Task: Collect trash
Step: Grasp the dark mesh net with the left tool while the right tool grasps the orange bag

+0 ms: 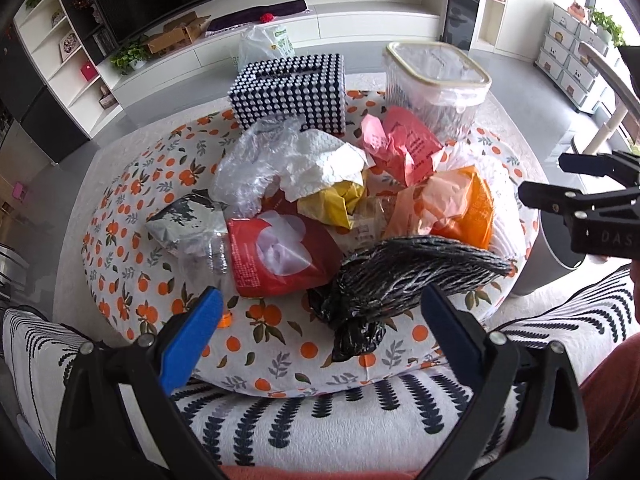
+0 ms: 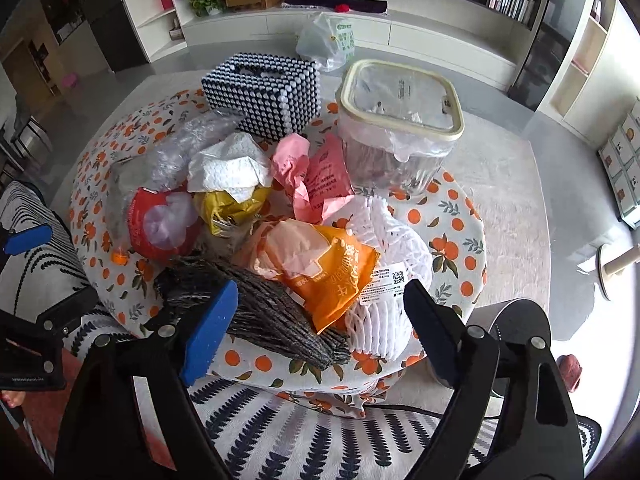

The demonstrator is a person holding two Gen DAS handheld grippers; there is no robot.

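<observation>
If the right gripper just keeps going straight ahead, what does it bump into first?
Most likely the crinkly black woven bag and the orange plastic wrapper lying over it; both sit right between the open right gripper fingers. Which one it touches first is hard to tell, since depth is unclear.

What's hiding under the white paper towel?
Under the crumpled white paper towel a yellow wrapper pokes out, beside a red packet. The towel covers the wrapper's top, so whatever else lies beneath stays hidden.
</observation>
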